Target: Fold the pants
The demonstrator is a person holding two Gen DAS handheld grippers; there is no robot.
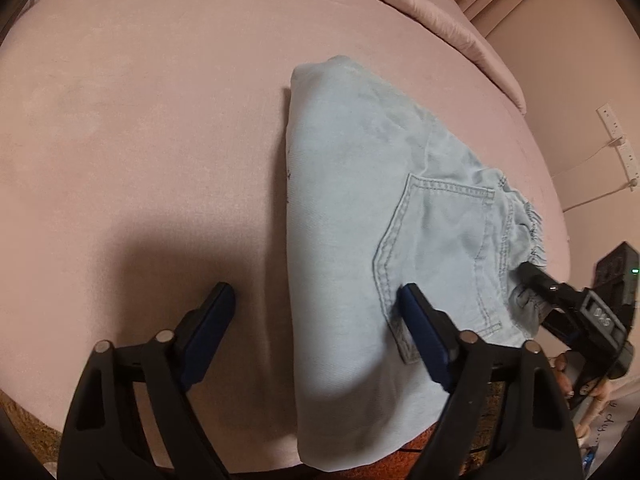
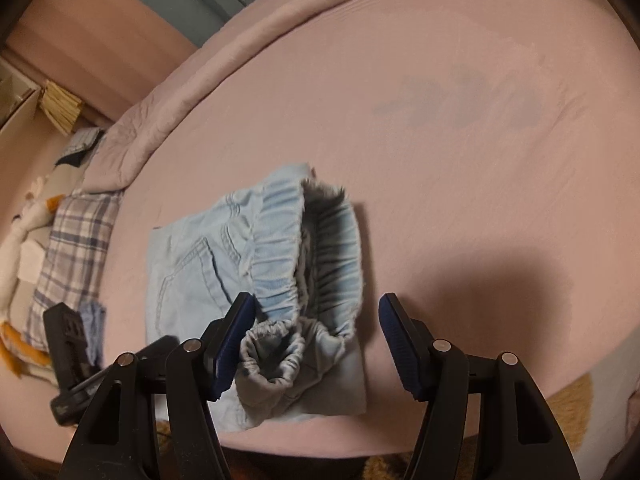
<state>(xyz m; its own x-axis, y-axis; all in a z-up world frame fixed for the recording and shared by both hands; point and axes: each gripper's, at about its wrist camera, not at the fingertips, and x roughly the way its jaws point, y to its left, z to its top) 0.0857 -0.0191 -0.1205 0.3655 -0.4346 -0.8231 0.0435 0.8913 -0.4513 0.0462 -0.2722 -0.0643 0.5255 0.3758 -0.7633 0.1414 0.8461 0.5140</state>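
Light blue denim pants (image 1: 360,208) lie folded into a compact stack on the pink bed sheet (image 1: 140,140), back pocket (image 1: 444,248) facing up. My left gripper (image 1: 316,304) is open and empty, hovering over the stack's near left edge. In the right wrist view the pants (image 2: 224,264) show their elastic waistband (image 2: 312,256) gaping toward me. My right gripper (image 2: 316,320) is open and empty just above the waistband end. The right gripper also shows in the left wrist view (image 1: 532,276) at the waistband.
A rolled pink duvet (image 2: 224,56) runs along the far bed edge. A plaid pillow (image 2: 76,240) and a soft toy (image 2: 16,248) lie at the left. A power strip (image 1: 620,140) hangs on the wall. A patterned rug (image 1: 400,464) lies below the bed edge.
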